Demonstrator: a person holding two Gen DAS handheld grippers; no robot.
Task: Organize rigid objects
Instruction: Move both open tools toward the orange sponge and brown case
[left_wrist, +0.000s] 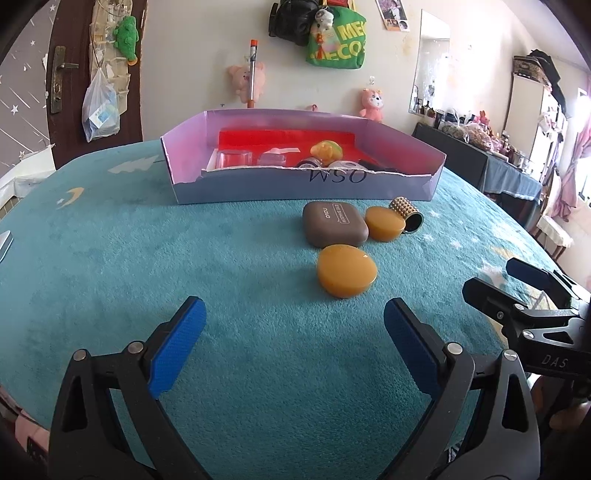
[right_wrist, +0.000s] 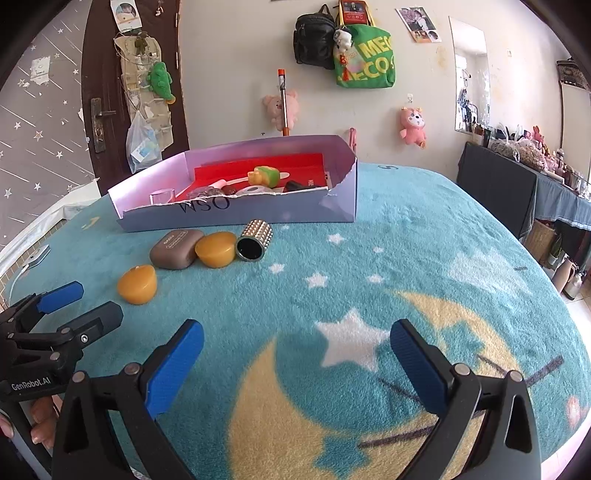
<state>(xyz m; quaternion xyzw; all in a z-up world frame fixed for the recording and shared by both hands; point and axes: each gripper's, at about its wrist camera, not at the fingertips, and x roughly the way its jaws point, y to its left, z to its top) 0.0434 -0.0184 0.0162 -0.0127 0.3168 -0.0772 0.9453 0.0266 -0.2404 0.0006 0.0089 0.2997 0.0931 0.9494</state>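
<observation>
A purple cardboard box (left_wrist: 303, 188) (right_wrist: 295, 214) holding several small items stands at the far side of the teal blanket. In front of it lie a brown case (left_wrist: 332, 223) (right_wrist: 177, 249), two amber discs (left_wrist: 347, 271) (left_wrist: 384, 223) (right_wrist: 137, 284) (right_wrist: 216, 249) and a studded gold cylinder (left_wrist: 406, 214) (right_wrist: 255, 240) on its side. My left gripper (left_wrist: 295, 343) is open and empty, just short of the nearer disc. My right gripper (right_wrist: 295, 362) is open and empty over the moon pattern, right of the objects.
The blanket (right_wrist: 406, 258) with moon and stars covers the bed. A door (left_wrist: 74, 74) and hanging bags stand behind the box. A dark table (right_wrist: 498, 184) with clutter is at the right. A white device (left_wrist: 4, 242) lies at the left edge.
</observation>
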